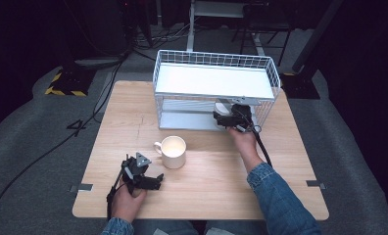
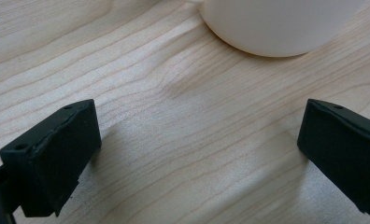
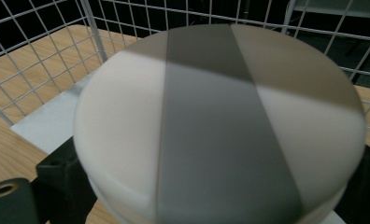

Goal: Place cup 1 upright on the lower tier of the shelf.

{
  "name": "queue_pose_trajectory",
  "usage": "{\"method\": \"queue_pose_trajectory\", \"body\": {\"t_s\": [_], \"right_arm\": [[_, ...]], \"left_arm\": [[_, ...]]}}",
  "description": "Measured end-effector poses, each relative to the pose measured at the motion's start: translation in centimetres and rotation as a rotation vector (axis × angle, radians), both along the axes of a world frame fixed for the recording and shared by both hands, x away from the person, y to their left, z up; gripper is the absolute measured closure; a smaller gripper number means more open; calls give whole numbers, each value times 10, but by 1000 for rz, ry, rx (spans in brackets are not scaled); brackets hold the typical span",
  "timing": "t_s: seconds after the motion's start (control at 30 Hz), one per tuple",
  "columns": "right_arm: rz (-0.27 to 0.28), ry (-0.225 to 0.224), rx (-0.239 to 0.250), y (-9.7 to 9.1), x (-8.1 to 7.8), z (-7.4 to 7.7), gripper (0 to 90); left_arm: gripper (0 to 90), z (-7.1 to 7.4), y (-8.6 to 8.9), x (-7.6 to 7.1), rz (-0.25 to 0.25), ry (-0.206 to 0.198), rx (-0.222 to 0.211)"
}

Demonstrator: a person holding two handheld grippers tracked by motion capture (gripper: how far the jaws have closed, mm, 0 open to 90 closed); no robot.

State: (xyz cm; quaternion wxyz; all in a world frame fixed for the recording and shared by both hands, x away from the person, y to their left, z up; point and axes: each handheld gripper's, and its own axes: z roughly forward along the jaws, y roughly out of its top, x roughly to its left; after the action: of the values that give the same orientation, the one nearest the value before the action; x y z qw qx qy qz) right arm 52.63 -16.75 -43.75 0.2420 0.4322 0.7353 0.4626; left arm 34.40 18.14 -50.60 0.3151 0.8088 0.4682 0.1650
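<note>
Resting near table's front edge, left gripper (image 1: 155, 181) idle, jaws wide, nothing between them. Just beyond it, white mug (image 1: 172, 151) upright on wooden table (image 1: 206, 186). Farther off, right gripper (image 1: 220, 117) clamped on round white lid-like piece (image 3: 211, 126), grey stripe across top, at lower shelf of white wire rack (image 1: 214, 88). Judged step: setting piece into rack or drawing it out, cannot tell which. Next move needs level carry clear of wire sides.

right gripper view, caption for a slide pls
Right gripper holding a round white lid at the wire rack.
</note>
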Motion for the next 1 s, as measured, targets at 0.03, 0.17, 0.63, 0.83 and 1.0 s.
{"method": "queue_pose_trajectory", "body": {"t_s": [0.03,0.17,0.63,0.83,1.0], "right_arm": [[-4,-5,-3,1,0,-1,75],[-11,-24,-18,2,1,-3,75],[-27,-37,-24,3,1,-16,73],[-22,-43,-23,2,1,-17,71],[-14,-44,-35,-1,1,-18,70]], "left_arm": [[0,0,0,0,1,-3,-1],[0,0,0,0,1,-1,-2],[0,0,0,0,-1,0,0],[0,0,0,0,0,0,0],[0,0,0,0,0,0,0]]}}
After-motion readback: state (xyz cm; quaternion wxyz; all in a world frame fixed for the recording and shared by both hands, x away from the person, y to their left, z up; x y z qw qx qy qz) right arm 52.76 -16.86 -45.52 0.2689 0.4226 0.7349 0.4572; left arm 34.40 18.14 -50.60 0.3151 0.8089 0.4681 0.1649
